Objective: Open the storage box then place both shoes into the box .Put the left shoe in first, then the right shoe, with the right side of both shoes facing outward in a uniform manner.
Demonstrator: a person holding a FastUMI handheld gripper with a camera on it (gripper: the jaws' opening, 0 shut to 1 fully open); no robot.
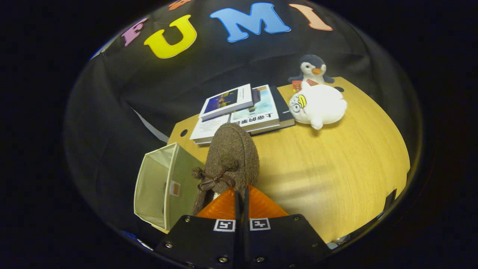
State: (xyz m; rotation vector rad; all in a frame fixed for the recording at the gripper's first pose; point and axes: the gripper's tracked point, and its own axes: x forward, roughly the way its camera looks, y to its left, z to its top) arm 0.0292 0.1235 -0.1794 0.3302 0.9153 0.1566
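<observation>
shoe (pixel 233 157): coarse, fuzzy woven cloth, matt, with a thin cord bow
storage box (pixel 160 186): soft fabric walls, matt, lightly creased
table (pixel 336 168): wood-grain top, smooth, faint sheen
books (pixel 242 110): paper, glossy printed covers
white plush toy (pixel 317 104): smooth, soft cloth
penguin plush (pixel 313 69): fuzzy cloth
gripper (pixel 241 196): fingers pinched on the shoe's edge

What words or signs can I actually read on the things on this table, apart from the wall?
"上帝的": on the middle book; the rest of the title is blurred.
Top book: print too small to read.
Tag on the storage box: unreadable.
Red tag at the penguin toy: unreadable.
Square markers on the claw, which grips the brown shoe: patterns, no words.
</observation>
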